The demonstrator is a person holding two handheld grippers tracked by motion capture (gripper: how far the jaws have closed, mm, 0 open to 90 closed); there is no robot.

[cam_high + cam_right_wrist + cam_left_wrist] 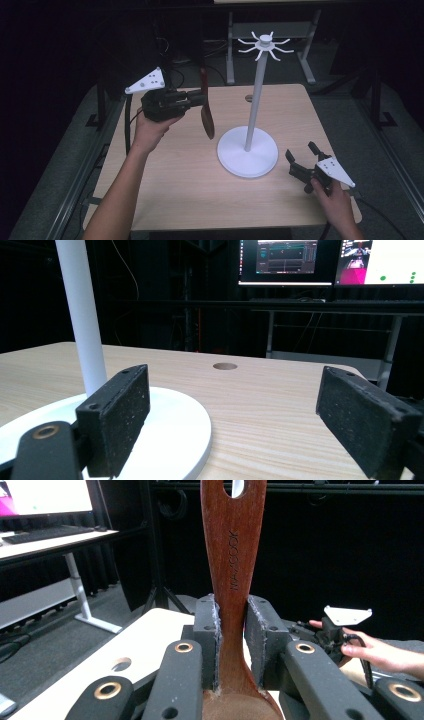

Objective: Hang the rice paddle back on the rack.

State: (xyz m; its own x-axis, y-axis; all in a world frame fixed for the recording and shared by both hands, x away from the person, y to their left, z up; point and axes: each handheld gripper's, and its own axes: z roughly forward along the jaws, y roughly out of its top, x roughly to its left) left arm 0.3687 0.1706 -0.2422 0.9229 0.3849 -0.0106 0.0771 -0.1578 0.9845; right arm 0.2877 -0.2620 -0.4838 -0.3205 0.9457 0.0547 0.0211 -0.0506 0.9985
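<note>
Tongs in my right hand [302, 162] sat low at the lower right of the frame, jaws spread wide and empty, just right of the white stand's round base [247, 151] on the bench [190, 190]. Tongs in my left hand [198, 97], raised at the upper left, were clamped tight on a dark wooden spoon [206, 107], its bowl hanging downward above the bench and its handle pointing up. Farther back, the stand's pole rose to a ring of white hooks [265, 46].

light wood table [175, 190], white stand [248, 150]
</note>
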